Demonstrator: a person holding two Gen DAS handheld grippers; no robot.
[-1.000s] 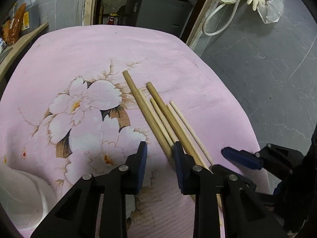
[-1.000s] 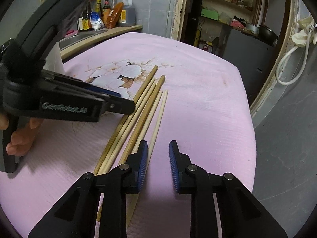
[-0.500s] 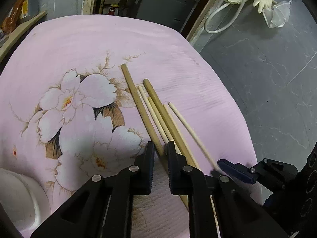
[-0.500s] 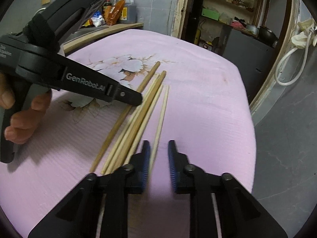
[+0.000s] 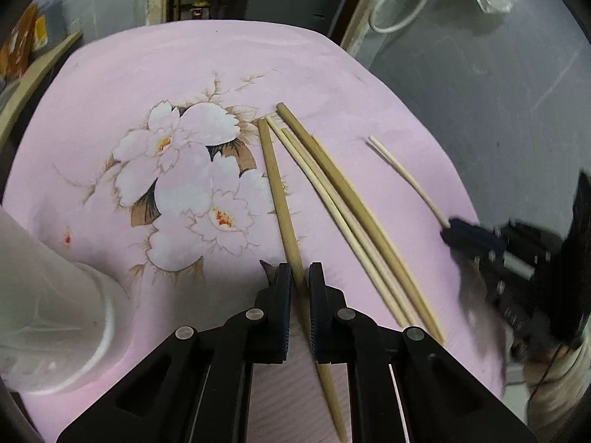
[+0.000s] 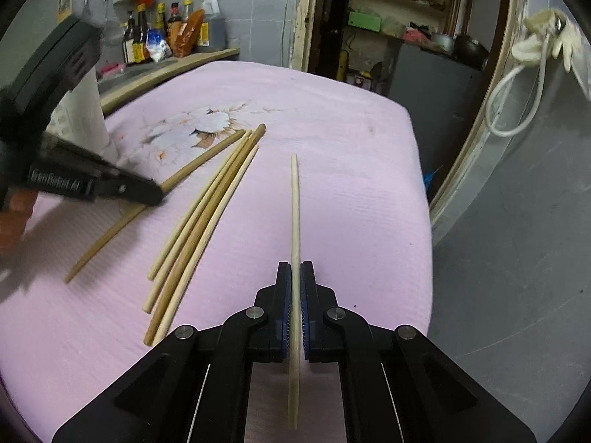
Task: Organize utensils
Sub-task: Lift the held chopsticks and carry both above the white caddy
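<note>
The left gripper [image 5: 298, 277] is clenched on a dark bamboo chopstick [image 5: 277, 199], the pads pressing its shaft near the pointed end, which sticks out behind the pads toward the camera. The right gripper [image 6: 294, 277] is clenched on a pale, thin chopstick [image 6: 294, 199], again near the narrow end, with the thick end reaching out ahead over the cloth.

Taking the loose bundle of chopsticks [image 6: 207, 214] in the middle of the tabletop [image 6: 351, 170] as the landmark: four of them lie side by side on the pink cloth, touching or nearly so, their thick ends toward the printed white flower [image 5: 192, 177]. The dark chopstick in the left gripper lies just beside the bundle on the flower side, its far end almost meeting the bundle's thick ends and its near end splayed away. The pale chopstick in the right gripper is well apart from the bundle on the opposite side, near the tabletop's edge by the grey floor [image 6: 517, 258].

A white container [image 5: 48, 295] stands on the flower side of the bundle, farther off.

In the right wrist view, white lettering runs along the left gripper's black body; it is motion-blurred and cannot be read. A person's fingers [image 6: 14, 217] wrap its handle. Beyond the bundle, labelled bottles [image 6: 173, 26] stand on a wooden shelf; their labels are too small to read.
</note>
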